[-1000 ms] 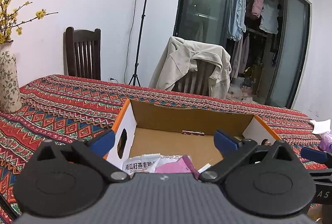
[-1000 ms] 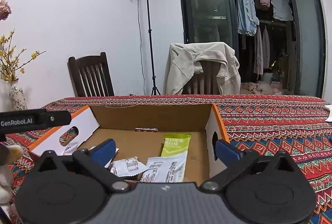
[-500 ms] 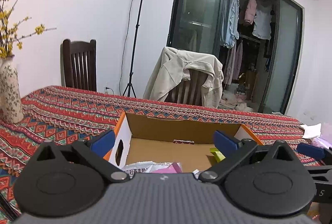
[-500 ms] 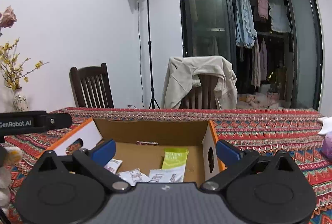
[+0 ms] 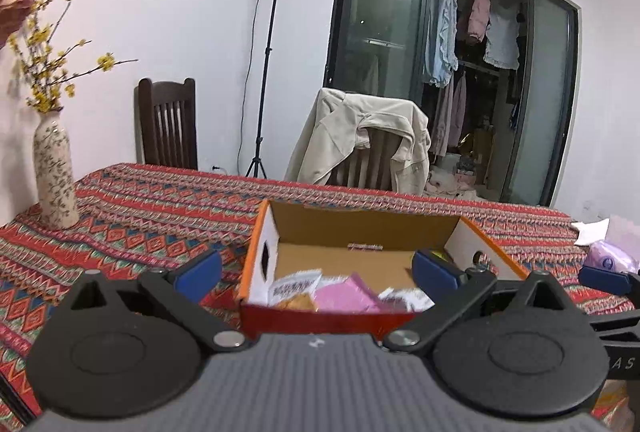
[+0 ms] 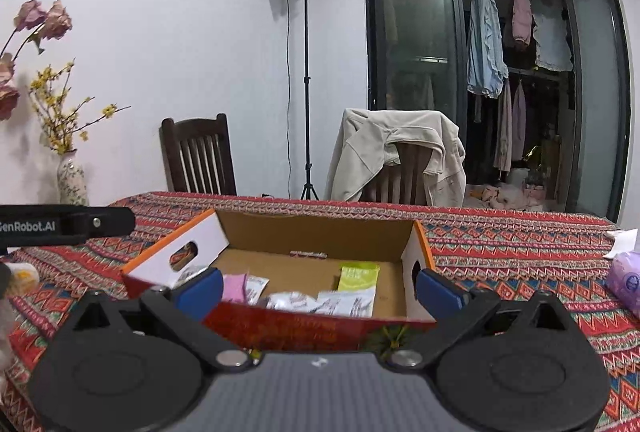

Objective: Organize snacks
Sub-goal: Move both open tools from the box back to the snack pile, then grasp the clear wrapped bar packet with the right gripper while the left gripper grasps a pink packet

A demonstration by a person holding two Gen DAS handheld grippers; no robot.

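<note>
An open cardboard box [image 5: 362, 228] with orange rims and a red front wall stands on the patterned tablecloth; it also shows in the right wrist view [image 6: 316, 232]. Inside lie several snack packets: a pink one [image 5: 344, 298], a white printed one [image 5: 294, 286], a green one [image 6: 357, 276] and white ones [image 6: 340, 302]. My left gripper [image 5: 316, 274] is open and empty, held back from the box's near wall. My right gripper [image 6: 318, 290] is open and empty, also in front of the near wall.
A flowered vase [image 5: 54, 171] stands at the table's far left. A purple tissue pack [image 6: 626, 280] and white paper [image 6: 622, 242] lie at the right. Two chairs [image 6: 198, 155], one draped with a beige jacket [image 6: 396, 151], stand behind the table by a light stand [image 6: 306, 79].
Both grippers have pulled back and up from the box; its red front wall now shows in both views. Both stay open and empty.
</note>
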